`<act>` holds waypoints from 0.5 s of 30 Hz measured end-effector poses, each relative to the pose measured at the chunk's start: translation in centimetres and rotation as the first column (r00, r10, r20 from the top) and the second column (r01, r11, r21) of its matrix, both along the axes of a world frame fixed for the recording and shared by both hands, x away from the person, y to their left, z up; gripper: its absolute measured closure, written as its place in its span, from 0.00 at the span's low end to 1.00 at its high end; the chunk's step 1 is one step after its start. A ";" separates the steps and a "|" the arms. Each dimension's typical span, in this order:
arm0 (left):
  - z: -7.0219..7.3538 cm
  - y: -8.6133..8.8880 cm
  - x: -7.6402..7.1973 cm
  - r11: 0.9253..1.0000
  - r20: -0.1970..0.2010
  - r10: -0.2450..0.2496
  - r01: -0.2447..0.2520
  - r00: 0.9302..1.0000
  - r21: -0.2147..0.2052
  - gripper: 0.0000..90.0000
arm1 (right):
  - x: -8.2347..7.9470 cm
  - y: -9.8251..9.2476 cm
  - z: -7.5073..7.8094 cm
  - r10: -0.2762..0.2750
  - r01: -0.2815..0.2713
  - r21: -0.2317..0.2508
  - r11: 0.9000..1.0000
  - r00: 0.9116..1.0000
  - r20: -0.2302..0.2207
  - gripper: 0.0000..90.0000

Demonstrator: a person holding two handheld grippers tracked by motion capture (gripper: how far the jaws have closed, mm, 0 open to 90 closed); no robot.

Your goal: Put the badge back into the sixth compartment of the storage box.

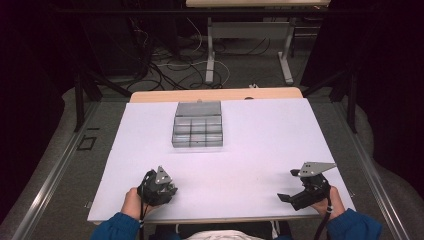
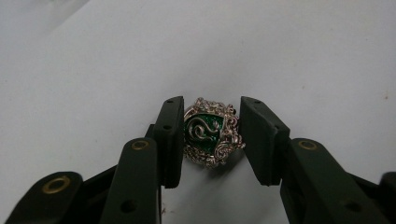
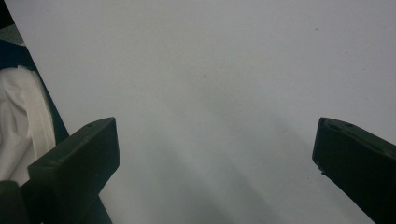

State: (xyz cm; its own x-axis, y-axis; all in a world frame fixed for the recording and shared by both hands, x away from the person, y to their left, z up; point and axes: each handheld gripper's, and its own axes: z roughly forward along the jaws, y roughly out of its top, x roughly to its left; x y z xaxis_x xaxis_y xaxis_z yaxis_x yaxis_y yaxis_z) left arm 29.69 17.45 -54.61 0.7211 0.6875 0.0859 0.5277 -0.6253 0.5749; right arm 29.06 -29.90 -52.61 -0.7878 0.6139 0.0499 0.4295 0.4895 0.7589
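Two tools low on the white counter point(image 1: 260, 140), seen from the high view: left tool point(image 1: 159, 187) and right tool point(image 1: 300, 192), each in a hand, both well short of the clear compartment box point(image 1: 197, 131) at the far middle. Seen from the left gripper view: left tool point(image 2: 210, 135) narrowed around a silver brooch with a green snake emblem point(image 2: 211, 132), one jaw touching it, the other just beside. Seen from the right gripper view: right tool point(image 3: 215, 154) spread wide over bare counter.
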 end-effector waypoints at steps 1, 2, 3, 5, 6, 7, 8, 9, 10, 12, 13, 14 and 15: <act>0.0 0.0 0.0 1.000 0.000 0.000 0.000 1.000 0.000 0.69 | 0.0 0.0 0.0 0.000 0.000 0.000 1.000 1.000 0.000 0.01; 0.0 0.0 0.0 1.000 0.002 0.001 -0.001 1.000 0.002 0.69 | 0.0 0.0 0.0 0.000 0.000 0.000 1.000 1.000 0.000 0.01; 0.0 0.0 0.0 1.000 0.002 0.001 -0.001 1.000 0.002 0.70 | 0.0 0.0 0.0 -0.001 0.001 0.000 1.000 1.000 0.000 0.01; 0.1 0.0 -0.1 1.000 0.006 0.001 -0.001 1.000 0.005 0.71 | 0.0 0.0 0.0 0.005 -0.005 -0.001 1.000 1.000 -0.006 0.01; 0.1 0.0 -0.1 1.000 0.004 0.000 0.000 1.000 0.009 0.72 | 0.0 0.0 0.0 -0.002 0.002 0.008 1.000 1.000 0.003 0.01; 0.3 0.0 -0.1 1.000 0.003 -0.003 0.003 1.000 0.018 0.72 | 0.0 0.0 0.0 -0.002 0.002 0.008 1.000 1.000 0.003 0.01; 0.3 0.0 -0.2 1.000 0.019 -0.003 0.003 1.000 0.009 0.74 | 0.0 -0.1 0.1 0.008 -0.008 -0.009 1.000 1.000 -0.012 0.01; 0.3 0.0 -0.2 1.000 0.019 -0.003 0.003 1.000 0.009 0.75 | 0.0 -0.1 0.1 0.005 -0.005 -0.010 1.000 1.000 -0.010 0.01; 0.4 0.0 -0.3 1.000 0.027 -0.002 0.001 1.000 0.009 0.76 | 0.0 -0.1 0.1 0.004 -0.004 -0.011 1.000 1.000 -0.010 0.01; 0.4 0.0 -0.3 1.000 0.033 -0.001 0.000 0.999 0.009 0.78 | 0.0 -0.1 0.1 0.005 -0.005 -0.006 1.000 1.000 -0.006 0.01; 0.5 0.1 -0.4 1.000 0.033 -0.003 0.002 0.999 0.012 0.79 | -0.1 -0.1 0.1 -0.004 0.004 -0.005 1.000 1.000 -0.011 0.01; 0.5 0.1 -0.4 1.000 0.043 0.002 -0.002 0.999 0.001 0.80 | -0.1 -0.1 0.1 -0.006 0.006 -0.005 1.000 1.000 -0.011 0.01; 0.5 0.1 -0.4 1.000 0.053 0.004 -0.004 0.999 0.000 0.81 | -0.1 -0.1 0.1 -0.008 0.008 -0.004 1.000 1.000 -0.011 0.01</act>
